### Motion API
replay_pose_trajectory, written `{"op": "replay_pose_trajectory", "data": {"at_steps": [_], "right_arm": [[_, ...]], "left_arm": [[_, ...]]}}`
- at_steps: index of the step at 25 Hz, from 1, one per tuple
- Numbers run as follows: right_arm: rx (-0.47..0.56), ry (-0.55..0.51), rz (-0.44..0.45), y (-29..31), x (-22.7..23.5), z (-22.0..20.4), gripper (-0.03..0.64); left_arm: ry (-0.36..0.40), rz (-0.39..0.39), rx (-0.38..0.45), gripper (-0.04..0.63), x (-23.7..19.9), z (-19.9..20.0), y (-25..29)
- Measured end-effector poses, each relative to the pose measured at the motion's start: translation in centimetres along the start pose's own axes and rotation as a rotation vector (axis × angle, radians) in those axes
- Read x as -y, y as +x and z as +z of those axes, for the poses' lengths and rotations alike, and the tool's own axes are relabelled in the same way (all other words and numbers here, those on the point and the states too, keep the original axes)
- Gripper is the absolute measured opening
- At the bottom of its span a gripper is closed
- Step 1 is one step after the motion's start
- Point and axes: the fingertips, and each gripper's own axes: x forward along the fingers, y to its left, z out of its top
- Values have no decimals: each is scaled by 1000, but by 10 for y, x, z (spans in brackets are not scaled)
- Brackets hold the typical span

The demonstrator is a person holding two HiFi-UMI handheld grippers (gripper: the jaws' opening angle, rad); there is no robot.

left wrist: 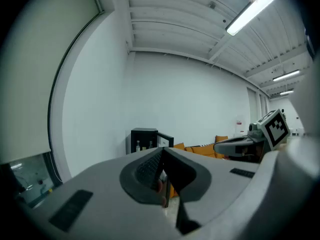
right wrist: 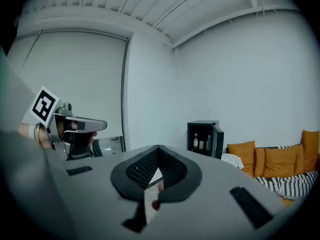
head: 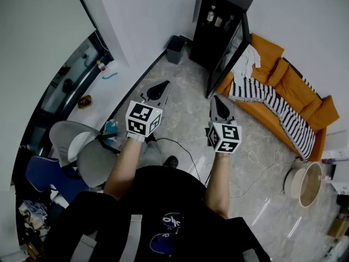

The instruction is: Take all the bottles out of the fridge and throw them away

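grey floor [head: 185, 119] below left gripper [head: 162, 84] and right gripper [head: 216, 99], both closed

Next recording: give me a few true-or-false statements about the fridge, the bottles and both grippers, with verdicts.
1. The door of the fridge stands open. True.
2. The right gripper holds a bottle. False: its jaws are shut on nothing.
3. Several bottles stand inside the fridge. True.
4. The left gripper reaches inside the fridge. False: it is over the floor, well short of it, jaws shut and empty.
5. The sofa is blue. False: it is orange.
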Motion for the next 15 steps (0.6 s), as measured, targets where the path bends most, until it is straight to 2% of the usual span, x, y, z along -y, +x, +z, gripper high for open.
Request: {"op": "replay_pose_trajectory", "data": {"at_steps": [6,15], "right_arm": [[17,18,-12,4,3,6,0],[15,8,5,30,-3,10,0]], "left_arm": [[8,5,0,0,-4,3,0],[-13,38,6,0,-36,4,8]]}}
